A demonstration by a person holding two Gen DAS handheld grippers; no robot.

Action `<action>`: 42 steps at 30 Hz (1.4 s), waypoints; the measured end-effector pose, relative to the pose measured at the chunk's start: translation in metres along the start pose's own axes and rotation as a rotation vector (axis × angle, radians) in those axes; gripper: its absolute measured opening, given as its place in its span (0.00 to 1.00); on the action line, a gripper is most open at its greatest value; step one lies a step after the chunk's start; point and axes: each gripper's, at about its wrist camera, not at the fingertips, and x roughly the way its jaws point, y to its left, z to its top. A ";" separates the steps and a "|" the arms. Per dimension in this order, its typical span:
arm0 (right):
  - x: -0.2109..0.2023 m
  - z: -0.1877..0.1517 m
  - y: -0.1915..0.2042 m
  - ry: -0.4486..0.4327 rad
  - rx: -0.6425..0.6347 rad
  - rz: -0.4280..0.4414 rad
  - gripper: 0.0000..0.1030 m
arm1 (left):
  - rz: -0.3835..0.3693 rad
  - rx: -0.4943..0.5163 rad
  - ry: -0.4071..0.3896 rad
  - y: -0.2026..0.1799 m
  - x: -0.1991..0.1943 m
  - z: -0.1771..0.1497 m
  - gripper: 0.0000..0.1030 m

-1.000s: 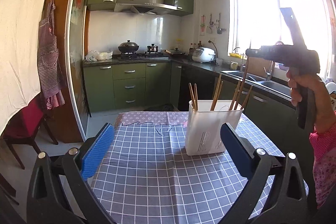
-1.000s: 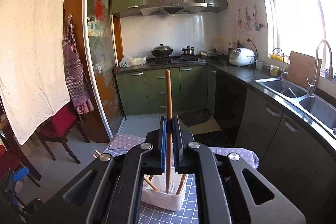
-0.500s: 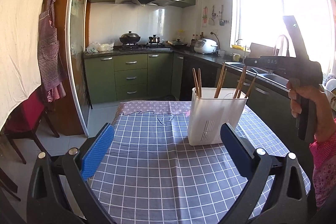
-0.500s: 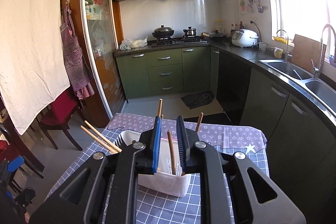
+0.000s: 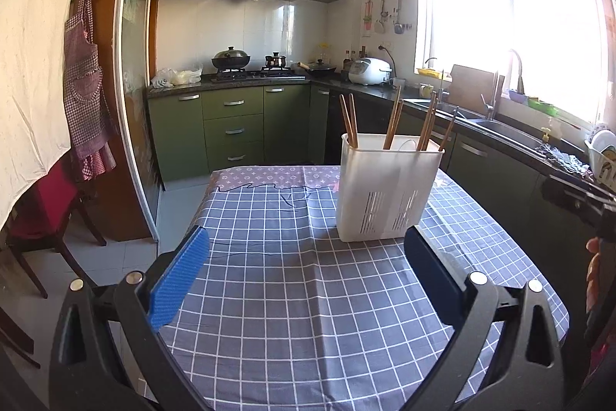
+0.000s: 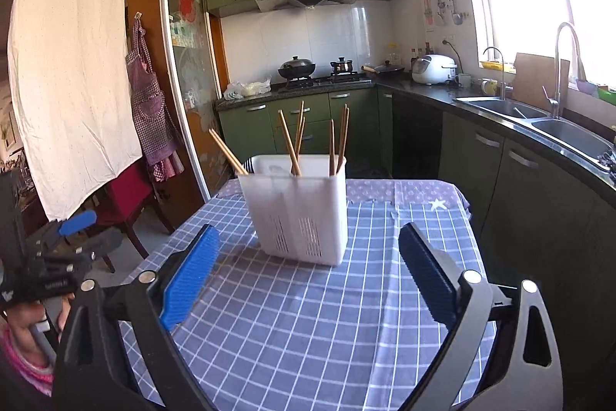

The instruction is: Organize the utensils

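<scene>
A white slotted utensil holder (image 5: 387, 187) stands on the blue checked tablecloth (image 5: 308, 295), with several wooden chopsticks (image 5: 392, 120) standing in it. It also shows in the right wrist view (image 6: 300, 207) with the chopsticks (image 6: 296, 141) leaning in it. My left gripper (image 5: 308, 280) is open and empty, low over the cloth in front of the holder. My right gripper (image 6: 308, 276) is open and empty, also in front of the holder. The right gripper's body shows at the left view's right edge (image 5: 577, 195); the left gripper shows at the right view's left edge (image 6: 57, 249).
The table's far end carries a purple patterned cloth (image 5: 277, 176). Green cabinets (image 5: 231, 126), a stove with pots (image 5: 231, 58) and a sink counter (image 6: 539, 118) lie beyond. A red chair (image 5: 42, 210) stands left of the table.
My right gripper opened, let the chopstick drop into the holder, and pulled back and down from above it. The left gripper stayed open and nearly still.
</scene>
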 end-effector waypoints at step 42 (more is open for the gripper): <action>-0.063 -0.002 0.038 -0.093 -0.073 -0.056 0.96 | 0.043 0.010 -0.042 0.002 -0.059 -0.001 0.93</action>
